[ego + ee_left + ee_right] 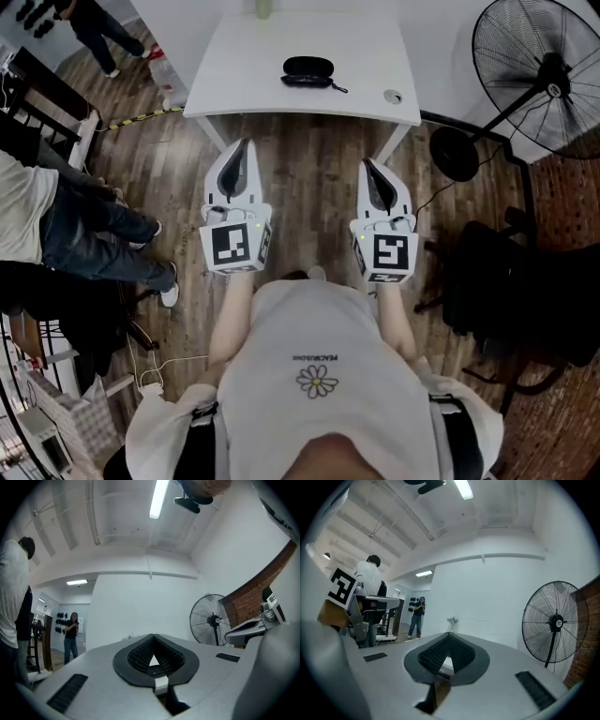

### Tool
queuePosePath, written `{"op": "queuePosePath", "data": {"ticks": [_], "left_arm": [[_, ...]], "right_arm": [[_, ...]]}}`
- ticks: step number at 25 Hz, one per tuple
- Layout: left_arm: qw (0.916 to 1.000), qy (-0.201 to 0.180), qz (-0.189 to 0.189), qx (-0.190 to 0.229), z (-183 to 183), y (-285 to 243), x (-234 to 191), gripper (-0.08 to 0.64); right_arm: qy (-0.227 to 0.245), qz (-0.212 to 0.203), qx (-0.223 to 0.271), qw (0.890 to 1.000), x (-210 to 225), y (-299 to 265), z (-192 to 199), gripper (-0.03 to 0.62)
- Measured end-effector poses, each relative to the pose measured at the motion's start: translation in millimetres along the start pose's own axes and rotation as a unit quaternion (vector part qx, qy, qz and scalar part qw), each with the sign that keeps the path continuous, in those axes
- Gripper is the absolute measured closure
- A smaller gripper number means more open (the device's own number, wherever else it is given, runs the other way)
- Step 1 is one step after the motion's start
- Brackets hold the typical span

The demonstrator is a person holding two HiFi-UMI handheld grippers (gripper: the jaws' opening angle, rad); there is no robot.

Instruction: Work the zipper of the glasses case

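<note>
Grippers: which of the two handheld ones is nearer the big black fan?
The right gripper. The fan stands on its side of the table; the left gripper is held on the other side, farther from the fan.

The glasses case (307, 71) lies near the middle of the table (246, 66), straight ahead of you. Your left gripper (246, 144) and right gripper (367, 162) are side by side, short of the table, well apart from the case. A fan (539, 77) stands right of the table. A person (66, 225) is off to your left.
</note>
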State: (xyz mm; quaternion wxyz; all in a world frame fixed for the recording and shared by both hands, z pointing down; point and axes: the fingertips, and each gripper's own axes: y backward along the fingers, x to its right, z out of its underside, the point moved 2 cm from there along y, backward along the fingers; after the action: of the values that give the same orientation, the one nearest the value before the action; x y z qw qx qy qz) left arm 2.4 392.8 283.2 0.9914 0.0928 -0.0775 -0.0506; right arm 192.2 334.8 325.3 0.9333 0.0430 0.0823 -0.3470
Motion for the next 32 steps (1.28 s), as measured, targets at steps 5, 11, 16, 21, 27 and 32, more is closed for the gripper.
{"op": "queuePosePath", "data": {"ticks": [5, 11, 16, 21, 27, 32], "left_arm": [[0.9999, 0.013, 0.002, -0.006, 7.6, -8.6, 3.5, 0.546], [0.9998, 0.012, 0.008, -0.01, 5.9, -14.2, 7.8, 0.546], [0.9994, 0.025, 0.002, -0.022, 21.1, -22.1, 2.8, 0.546], [0.9994, 0.031, 0.004, -0.012, 31.3, -48.9, -6.5, 0.545], [0.9991, 0.037, 0.015, -0.014, 45.5, -111.4, -16.0, 0.546], [0.9988, 0.036, 0.031, -0.014, 54.5, -172.5, -21.6, 0.545]], "right_arm": [[-0.023, 0.011, -0.003, 1.0, 12.9, -3.6, 9.8, 0.584], [-0.032, 0.009, -0.021, 0.999, 14.7, -7.6, 21.0, 0.584], [-0.037, -0.001, -0.039, 0.999, 12.3, -20.1, 36.3, 0.584], [-0.033, 0.005, -0.037, 0.999, 23.2, -43.9, 39.5, 0.584], [-0.024, 0.017, -0.042, 0.999, 51.0, -87.7, 44.0, 0.584], [-0.029, 0.019, -0.038, 0.999, 78.8, -149.2, 43.6, 0.584]]}}
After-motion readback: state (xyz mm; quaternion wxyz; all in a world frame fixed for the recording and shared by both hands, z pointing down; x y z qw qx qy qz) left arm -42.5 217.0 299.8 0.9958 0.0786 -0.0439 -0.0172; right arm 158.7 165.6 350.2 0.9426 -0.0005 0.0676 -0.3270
